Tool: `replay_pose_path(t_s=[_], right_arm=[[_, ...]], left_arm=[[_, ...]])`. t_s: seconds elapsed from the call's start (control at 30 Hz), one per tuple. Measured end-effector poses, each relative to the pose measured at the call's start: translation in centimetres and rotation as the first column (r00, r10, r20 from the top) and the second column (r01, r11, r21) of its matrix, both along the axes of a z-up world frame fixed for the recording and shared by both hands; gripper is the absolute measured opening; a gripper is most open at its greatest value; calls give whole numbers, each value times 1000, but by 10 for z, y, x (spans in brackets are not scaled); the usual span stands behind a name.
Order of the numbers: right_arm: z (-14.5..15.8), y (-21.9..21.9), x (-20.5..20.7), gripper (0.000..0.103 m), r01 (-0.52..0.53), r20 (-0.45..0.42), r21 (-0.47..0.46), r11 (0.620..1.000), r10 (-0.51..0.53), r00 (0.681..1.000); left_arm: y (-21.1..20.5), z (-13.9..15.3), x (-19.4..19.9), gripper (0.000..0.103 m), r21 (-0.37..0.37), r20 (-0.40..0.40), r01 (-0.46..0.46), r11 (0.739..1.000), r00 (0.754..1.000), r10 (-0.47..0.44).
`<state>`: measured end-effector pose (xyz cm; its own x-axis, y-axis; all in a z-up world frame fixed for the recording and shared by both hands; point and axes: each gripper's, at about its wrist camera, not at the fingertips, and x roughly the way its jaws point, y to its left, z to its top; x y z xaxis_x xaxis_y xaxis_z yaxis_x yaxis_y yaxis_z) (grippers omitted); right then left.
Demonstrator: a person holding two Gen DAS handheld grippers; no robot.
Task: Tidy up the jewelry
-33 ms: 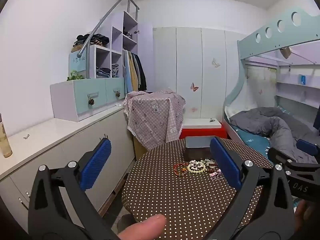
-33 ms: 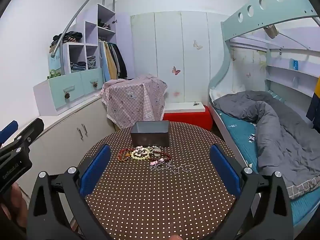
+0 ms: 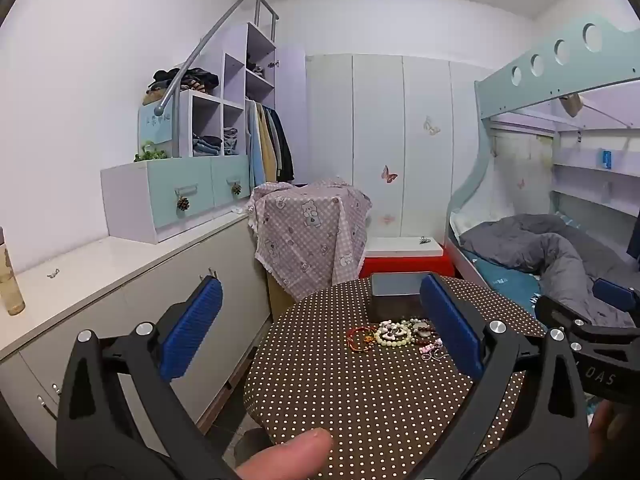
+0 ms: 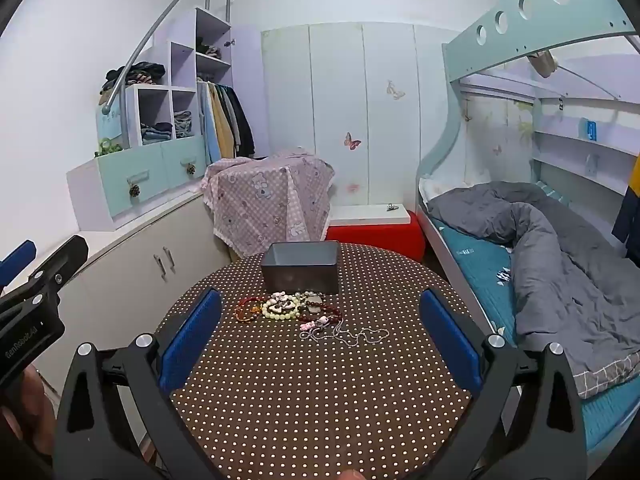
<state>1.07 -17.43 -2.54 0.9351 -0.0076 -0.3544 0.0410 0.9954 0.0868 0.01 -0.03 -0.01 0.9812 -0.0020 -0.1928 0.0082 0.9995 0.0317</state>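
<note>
We hold both tools back from the round dotted table (image 4: 320, 400), and neither has anything between its pads: the left gripper (image 3: 320, 332) and the right gripper (image 4: 320, 332) each stand spread wide and empty. The jewelry sits in a loose cluster toward the far side of the table, just in front of the dark gray bin (image 4: 300, 266) and close to touching its near wall. Seen from the right wrist, the heap lies at about 12 o'clock, almost centred between the pads; seen from the left wrist it lies at about 1 o'clock, partly hidden behind that tool's right pad. We judge the right tool the better lined up, though which is nearer we cannot tell. The heap's long axis runs across our line of approach, from 9 to 3 o'clock: red bead bracelet (image 4: 249, 309) at the left end, pale bead bracelet (image 4: 280, 307) in the middle, and the silver chain (image 4: 348, 335) trailing nearest us toward 4 o'clock. The bin's long side likewise runs 9 to 3, its open mouth facing up. A straight reach forward would meet the chain first.
</note>
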Motion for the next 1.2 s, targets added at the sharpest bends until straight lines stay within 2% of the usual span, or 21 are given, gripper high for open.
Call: replay_pose_path(t_s=[0.9,1.2], right_arm=[[0,-4,5,95,8,3,-18,1000,-8,1000],[-3,-8,30,95,13,0,-45,999,-13,1000]], left_arm=[[0,-13,12,97,12,-24,23,1000,999,-23],[4,-24,41,97,12,-59,11,1000,998,-11]])
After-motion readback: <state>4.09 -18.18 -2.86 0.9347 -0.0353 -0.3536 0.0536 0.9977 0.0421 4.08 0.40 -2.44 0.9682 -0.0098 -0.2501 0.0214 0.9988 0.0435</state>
